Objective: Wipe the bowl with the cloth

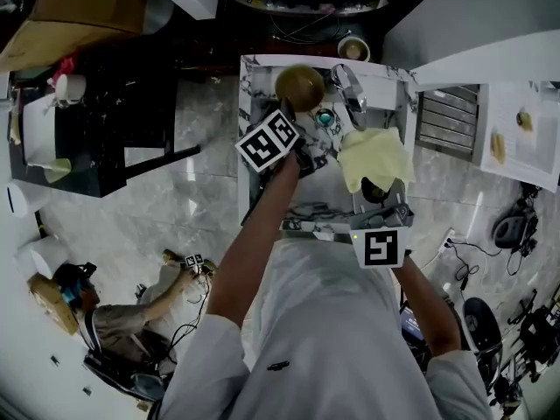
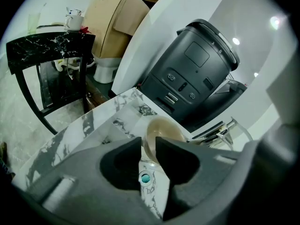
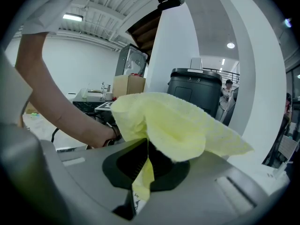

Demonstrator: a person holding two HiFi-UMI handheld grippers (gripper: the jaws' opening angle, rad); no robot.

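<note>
While both outstretched, left gripper (image 2: 149, 146) on bowl (image 2: 165, 129), right gripper (image 3: 144, 161) on cloth (image 3: 183, 121).

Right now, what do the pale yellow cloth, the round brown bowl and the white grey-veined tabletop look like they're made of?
The pale yellow cloth looks like soft matte fabric, maybe microfibre: finely dimpled, draping in folds. The round brown bowl is smooth with a slight sheen, possibly wood or plastic; I can't tell which. The white grey-veined tabletop looks like polished marble or a marble-look surface.
</note>
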